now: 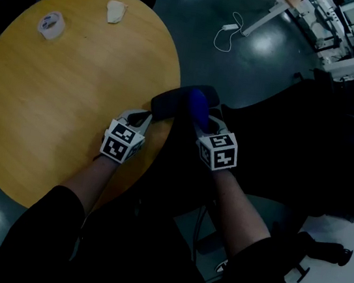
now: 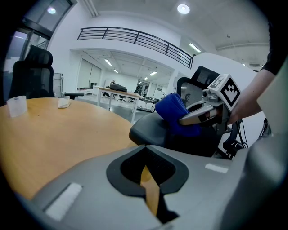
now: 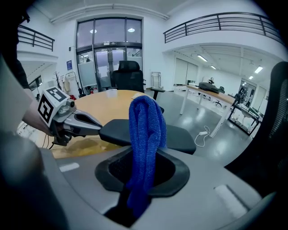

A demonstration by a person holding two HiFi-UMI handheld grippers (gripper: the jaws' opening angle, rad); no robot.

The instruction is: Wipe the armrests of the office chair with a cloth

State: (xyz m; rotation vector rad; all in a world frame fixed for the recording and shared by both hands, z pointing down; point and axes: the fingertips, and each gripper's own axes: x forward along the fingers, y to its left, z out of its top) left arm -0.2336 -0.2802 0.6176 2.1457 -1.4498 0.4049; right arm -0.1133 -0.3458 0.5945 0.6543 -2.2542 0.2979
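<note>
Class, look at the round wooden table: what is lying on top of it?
A cup and a crumpled white wad sit at the far side of the table. The armrest and the left hand-held gripper hide part of its edge.

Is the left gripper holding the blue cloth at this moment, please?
No, the blue cloth is clamped in the right gripper, while the left gripper has its jaws shut on nothing.

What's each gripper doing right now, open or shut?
Left gripper: closed, nothing between its jaws.
Right gripper: closed on the blue cloth.
</note>
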